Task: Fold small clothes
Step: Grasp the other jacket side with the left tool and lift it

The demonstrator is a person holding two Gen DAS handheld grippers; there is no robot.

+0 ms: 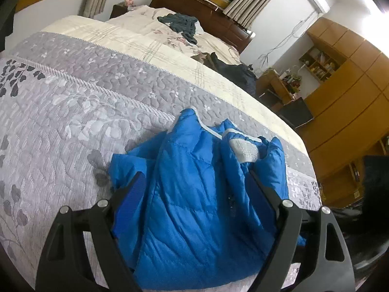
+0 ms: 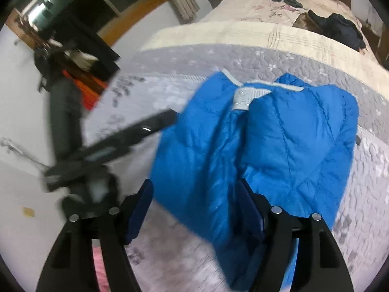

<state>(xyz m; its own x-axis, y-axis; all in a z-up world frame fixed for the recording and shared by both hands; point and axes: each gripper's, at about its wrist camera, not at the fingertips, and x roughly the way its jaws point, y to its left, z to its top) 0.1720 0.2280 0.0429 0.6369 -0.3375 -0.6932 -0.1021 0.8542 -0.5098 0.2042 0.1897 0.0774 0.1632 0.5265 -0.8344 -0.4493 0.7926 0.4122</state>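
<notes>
A bright blue puffer jacket (image 1: 194, 194) with white collar trim (image 1: 243, 149) lies crumpled on the grey leaf-patterned quilt (image 1: 60, 126), collar toward the far side. My left gripper (image 1: 194, 177) is open wide just above it, with the jacket's body between the two fingers. In the right wrist view the same jacket (image 2: 279, 141) fills the middle. My right gripper (image 2: 195, 186) is open over its near left part, the right finger (image 2: 245, 194) against the fabric. The left tool's black frame (image 2: 116, 143) shows blurred at the jacket's left edge.
Dark clothes (image 1: 181, 23) and a dark heap (image 1: 239, 73) lie on the cream bedding beyond. The wooden headboard (image 1: 206, 7) stands at the back and a wardrobe (image 1: 345, 102) to the right. Pale floor (image 2: 24, 182) lies left of the bed edge, with an orange item (image 2: 85, 85) there.
</notes>
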